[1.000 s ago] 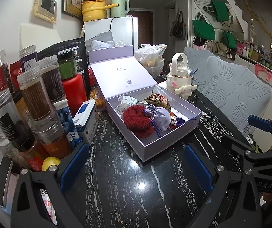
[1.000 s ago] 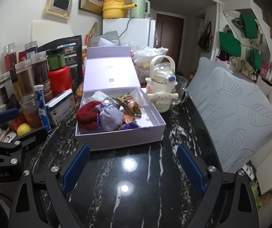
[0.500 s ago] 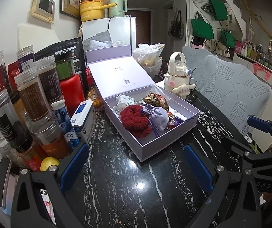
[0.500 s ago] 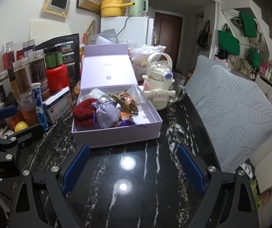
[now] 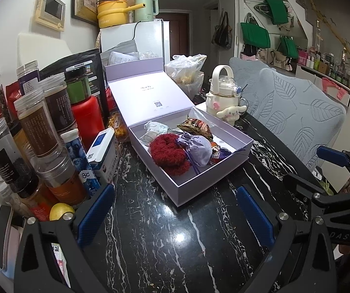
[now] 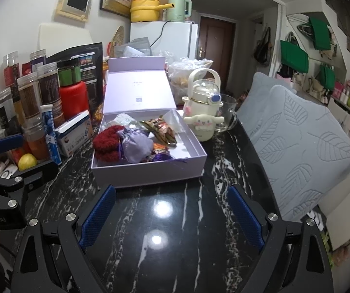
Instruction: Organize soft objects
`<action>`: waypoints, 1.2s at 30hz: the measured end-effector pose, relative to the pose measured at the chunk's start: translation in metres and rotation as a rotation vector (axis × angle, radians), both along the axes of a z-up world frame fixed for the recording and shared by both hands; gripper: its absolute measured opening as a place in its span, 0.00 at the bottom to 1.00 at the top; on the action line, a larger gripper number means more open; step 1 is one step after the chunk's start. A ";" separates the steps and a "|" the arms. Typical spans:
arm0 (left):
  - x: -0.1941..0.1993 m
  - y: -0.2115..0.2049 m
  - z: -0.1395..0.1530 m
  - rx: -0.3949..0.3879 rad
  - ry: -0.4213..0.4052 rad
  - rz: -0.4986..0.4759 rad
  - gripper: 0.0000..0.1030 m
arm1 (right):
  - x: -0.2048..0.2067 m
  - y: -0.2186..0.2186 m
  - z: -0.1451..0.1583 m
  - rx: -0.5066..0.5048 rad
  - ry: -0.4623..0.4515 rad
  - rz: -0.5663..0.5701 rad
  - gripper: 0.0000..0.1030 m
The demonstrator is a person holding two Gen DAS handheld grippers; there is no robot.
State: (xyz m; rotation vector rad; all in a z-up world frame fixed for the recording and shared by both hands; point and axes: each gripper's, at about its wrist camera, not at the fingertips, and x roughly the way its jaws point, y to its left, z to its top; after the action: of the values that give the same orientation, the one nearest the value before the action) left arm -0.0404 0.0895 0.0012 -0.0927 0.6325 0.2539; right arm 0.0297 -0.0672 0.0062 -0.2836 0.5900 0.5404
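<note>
An open lilac box (image 5: 206, 183) (image 6: 148, 173) stands on the black marble table, its lid leaning back. Inside lie a red fuzzy scrunchie (image 5: 167, 151) (image 6: 106, 141), a lilac drawstring pouch (image 5: 197, 147) (image 6: 136, 144), a brown patterned pouch (image 5: 195, 127) (image 6: 160, 128) and a pale packet (image 5: 154, 128). My left gripper (image 5: 175, 212) is open and empty, short of the box's near corner. My right gripper (image 6: 171, 216) is open and empty, just in front of the box. Each gripper shows at the edge of the other's view.
Jars and bottles (image 5: 40, 127), a red canister (image 5: 87, 119), a white-blue carton (image 5: 103, 153) and a lemon (image 5: 61, 211) crowd the left. A cream cartoon kettle (image 6: 204, 112) and glass mug (image 6: 227, 114) stand right of the box. A grey leaf-pattern cushion (image 6: 302, 146) lies along the right.
Both grippers have drawn back slightly from the box and drifted a little; the box sits further away in both views. Jaws stay open and empty.
</note>
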 end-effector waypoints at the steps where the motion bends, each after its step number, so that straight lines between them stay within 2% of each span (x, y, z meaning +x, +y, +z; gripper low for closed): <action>1: 0.000 0.000 0.000 0.000 -0.001 -0.002 0.99 | 0.000 0.000 0.000 -0.001 0.001 0.000 0.92; 36: 0.003 0.005 -0.006 -0.028 0.014 0.009 0.99 | 0.005 -0.002 -0.007 -0.015 0.017 -0.006 0.92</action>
State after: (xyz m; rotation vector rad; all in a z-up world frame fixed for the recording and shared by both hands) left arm -0.0377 0.0949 -0.0050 -0.1209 0.6497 0.2544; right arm 0.0347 -0.0692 -0.0007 -0.2920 0.6112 0.5328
